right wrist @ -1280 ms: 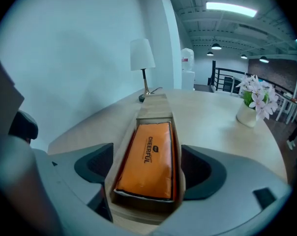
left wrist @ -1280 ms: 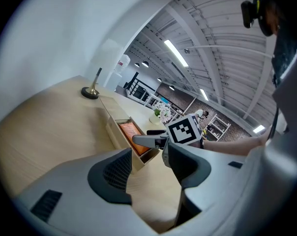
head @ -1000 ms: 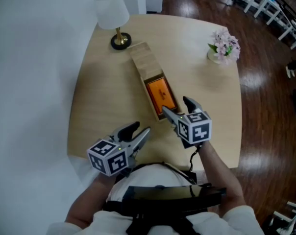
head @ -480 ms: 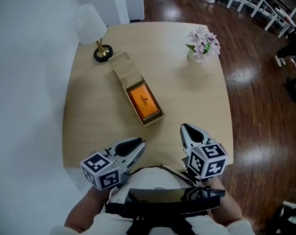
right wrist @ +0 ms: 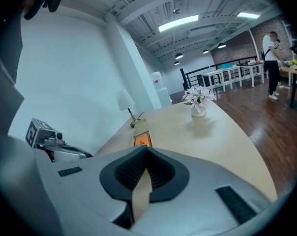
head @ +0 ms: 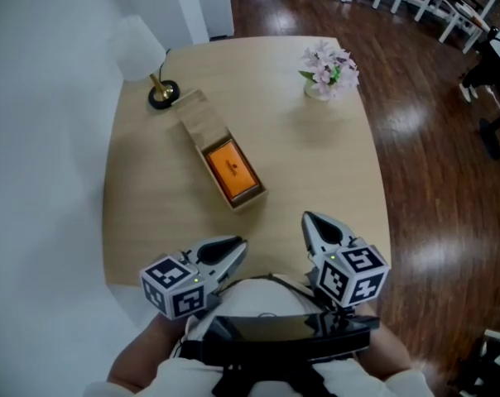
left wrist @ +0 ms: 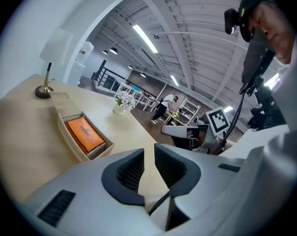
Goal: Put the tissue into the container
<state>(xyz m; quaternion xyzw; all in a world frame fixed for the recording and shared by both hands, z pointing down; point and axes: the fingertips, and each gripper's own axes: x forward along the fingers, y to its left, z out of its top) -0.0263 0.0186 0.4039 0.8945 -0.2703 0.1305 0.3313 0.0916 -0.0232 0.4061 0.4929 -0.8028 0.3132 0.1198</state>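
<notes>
- Your right gripper [head: 310, 219] was at the container's near end a second ago, jaws wide. It is now pulled back to the table's [head: 316, 164] near edge, close to your body.
- Your left gripper [head: 237, 245] has drawn back beside it.
- Both sets of jaws have just been closing. The right tips meet, the left stand a sliver apart, and nothing is between either pair.
- The orange tissue [head: 232, 169] lies flat in the open end of the wooden container [head: 195, 118], well apart from both grippers.
- It sits there as it did a second ago.
- Judged from this, the placing looks done and you are retreating; no further reach seems needed.
</notes>
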